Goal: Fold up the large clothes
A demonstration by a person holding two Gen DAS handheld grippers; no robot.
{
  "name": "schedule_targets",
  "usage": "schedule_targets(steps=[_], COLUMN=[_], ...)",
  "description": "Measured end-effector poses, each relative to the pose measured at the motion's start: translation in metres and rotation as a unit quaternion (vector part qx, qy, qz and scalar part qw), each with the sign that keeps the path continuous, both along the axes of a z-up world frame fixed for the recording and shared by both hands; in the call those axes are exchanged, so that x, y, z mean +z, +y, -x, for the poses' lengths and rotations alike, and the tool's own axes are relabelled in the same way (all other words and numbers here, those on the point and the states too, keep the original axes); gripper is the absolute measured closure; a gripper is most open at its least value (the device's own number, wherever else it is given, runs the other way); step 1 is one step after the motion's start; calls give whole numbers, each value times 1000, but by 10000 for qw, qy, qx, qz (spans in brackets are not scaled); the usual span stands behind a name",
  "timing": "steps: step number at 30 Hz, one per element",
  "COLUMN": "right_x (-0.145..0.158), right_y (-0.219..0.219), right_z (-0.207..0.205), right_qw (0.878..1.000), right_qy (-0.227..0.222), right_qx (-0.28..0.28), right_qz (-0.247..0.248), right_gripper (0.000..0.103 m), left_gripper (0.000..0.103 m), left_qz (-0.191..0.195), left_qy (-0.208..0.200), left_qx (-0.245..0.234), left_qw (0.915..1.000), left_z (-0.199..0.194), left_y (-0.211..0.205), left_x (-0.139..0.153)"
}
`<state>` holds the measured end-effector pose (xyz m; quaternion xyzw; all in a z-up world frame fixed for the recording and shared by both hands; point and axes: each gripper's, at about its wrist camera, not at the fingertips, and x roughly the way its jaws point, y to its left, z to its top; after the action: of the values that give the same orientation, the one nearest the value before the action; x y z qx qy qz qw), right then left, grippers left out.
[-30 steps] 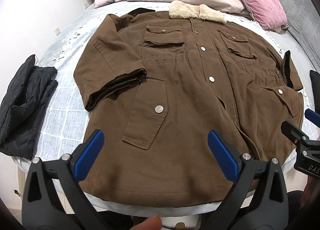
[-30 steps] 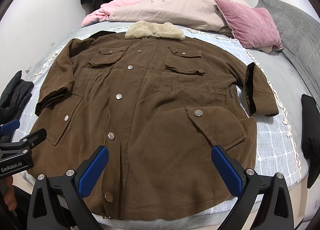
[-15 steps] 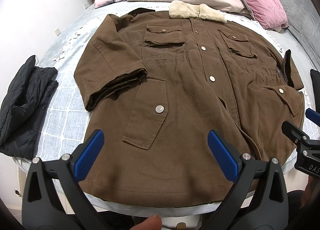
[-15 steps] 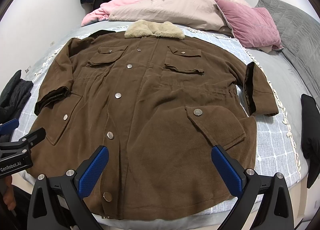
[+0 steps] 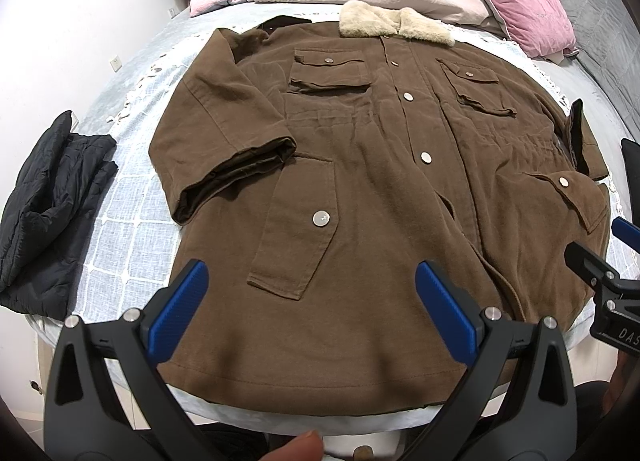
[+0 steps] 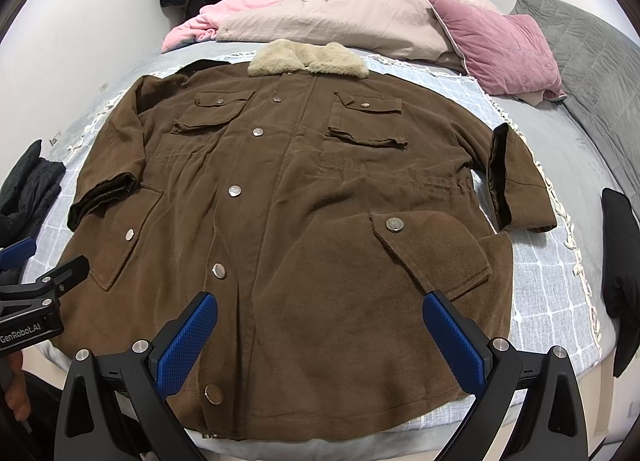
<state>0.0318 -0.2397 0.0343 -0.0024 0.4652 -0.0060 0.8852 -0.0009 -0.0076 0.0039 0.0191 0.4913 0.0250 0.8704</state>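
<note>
Nothing moved, coat (image 6: 304,229) beyond parted grippers (image 6: 320,337)

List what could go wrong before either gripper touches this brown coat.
1. The brown coat is bulky; a pinch at the hem by the open left gripper or right gripper may catch only the top layer.
2. The hem lies close to the bed's near edge, so pulling toward the person could drag the coat off.
3. The black quilted garment lies close beside the coat's turned-up sleeve; folding that sleeve might snag it.
</note>
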Motion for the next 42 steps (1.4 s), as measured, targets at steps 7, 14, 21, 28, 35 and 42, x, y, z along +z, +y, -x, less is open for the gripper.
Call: schedule_targets(steps=[7, 14, 21, 28, 35, 42], right_x=[-2, -2, 2, -1, -4, -19], right_y=[-2, -4, -14, -56, -141, -190], right_z=[1, 0, -1, -4, 4, 2], right_qw=[10000, 10000, 9995, 9993, 9911, 9806], right_qy=[2, -10, -196, -112, 146, 183], right_qx=[-18, -53, -201, -261, -607, -888], right_qz=[10, 45, 124, -235, -1178, -1736], right_gripper=[0, 0, 0, 0, 0, 0], left_gripper=[0, 0, 0, 0, 0, 1], left_qz=[-7, -5, 98, 104, 854, 1221], left_qy=[9, 14, -268, -74, 291, 842], left_qx=[6, 11, -155, -722, -175, 70], left_qw=[10000, 10000, 9995, 9973, 9958, 9889], left_z=[0, -1, 2, -2, -12, -23], left_y=[1, 3, 11, 27, 108, 156], left_x=[-1, 0, 2, 3, -8, -59])
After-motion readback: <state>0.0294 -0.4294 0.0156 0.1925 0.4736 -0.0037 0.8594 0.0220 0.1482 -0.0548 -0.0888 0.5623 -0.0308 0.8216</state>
